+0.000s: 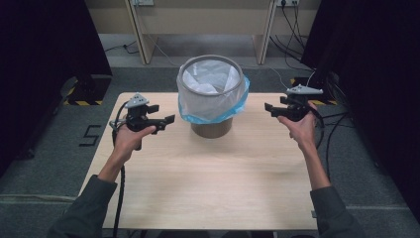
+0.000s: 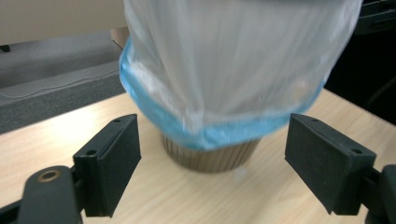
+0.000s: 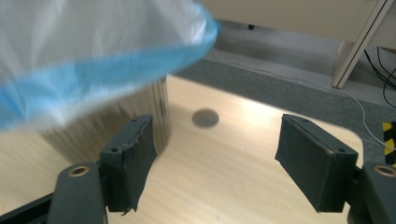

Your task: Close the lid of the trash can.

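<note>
The round brown ribbed waste bin (image 1: 212, 126) is standing toward twelve o'clock on the pale wooden bench (image 1: 198, 188), and it is wearing a thin translucent white plastic liner bag with a blue hem (image 1: 213, 99) folded down over its rim, so the hem is hanging as a loose skirt partway down the outside wall. That overhang is looking like the reason both hands are flanking the bin: the left gripper (image 1: 166, 120) is sitting at nine o'clock of it, the right gripper (image 1: 270, 108) at three o'clock, each aiming inward at the blue hem. In the left gripper view, its two black jaws are standing wide with nothing between them, framing the liner bag with the blue hem (image 2: 210, 133) and the bare brown base of the bin (image 2: 210, 156) beneath. In the right gripper view the jaws are likewise spread wide and empty, the blue hem (image 3: 93, 77) hanging above and to one side of them. Neither gripper is touching bag or bin; both are near but apart. Coming in from opposite sides is making sense, I'd judge, for pinching the skirt at two points and working the liner evenly.
</note>
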Motion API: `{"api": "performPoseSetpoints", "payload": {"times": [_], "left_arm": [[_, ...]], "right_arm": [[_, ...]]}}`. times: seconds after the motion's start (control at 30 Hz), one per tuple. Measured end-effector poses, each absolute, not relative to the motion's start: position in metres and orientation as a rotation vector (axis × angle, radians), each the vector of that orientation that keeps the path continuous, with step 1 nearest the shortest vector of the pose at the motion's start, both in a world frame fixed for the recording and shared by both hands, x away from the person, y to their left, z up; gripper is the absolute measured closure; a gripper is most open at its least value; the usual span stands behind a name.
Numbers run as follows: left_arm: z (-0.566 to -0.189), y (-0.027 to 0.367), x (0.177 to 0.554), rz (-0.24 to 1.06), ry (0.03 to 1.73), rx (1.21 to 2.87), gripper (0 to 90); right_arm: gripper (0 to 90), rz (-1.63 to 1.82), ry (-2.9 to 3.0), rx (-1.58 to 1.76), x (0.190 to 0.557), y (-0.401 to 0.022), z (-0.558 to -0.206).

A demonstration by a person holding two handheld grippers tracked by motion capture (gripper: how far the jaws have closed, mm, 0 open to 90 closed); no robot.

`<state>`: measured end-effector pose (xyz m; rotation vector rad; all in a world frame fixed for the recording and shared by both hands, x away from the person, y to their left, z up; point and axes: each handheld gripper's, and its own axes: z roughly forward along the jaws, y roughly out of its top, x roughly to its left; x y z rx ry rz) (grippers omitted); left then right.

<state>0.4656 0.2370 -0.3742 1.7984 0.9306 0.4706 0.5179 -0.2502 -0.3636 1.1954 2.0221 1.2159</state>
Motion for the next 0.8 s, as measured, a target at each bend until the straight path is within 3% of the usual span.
{"api": "performPoseSetpoints", "payload": {"times": [0.5, 0.8], "left_arm": [[-0.442, 0.237, 0.436, 0.485, 0.938, 1.908, 17.6], [-0.471, 0.23, 0.435, 0.425, 0.956, 1.967, 19.7]], "right_arm": [[27.4, 1.13, 2.093, 1.175, 0.486, -0.245, -0.435], [27.0, 1.118, 2.09, 1.21, 0.468, -0.253, -0.461]]}}
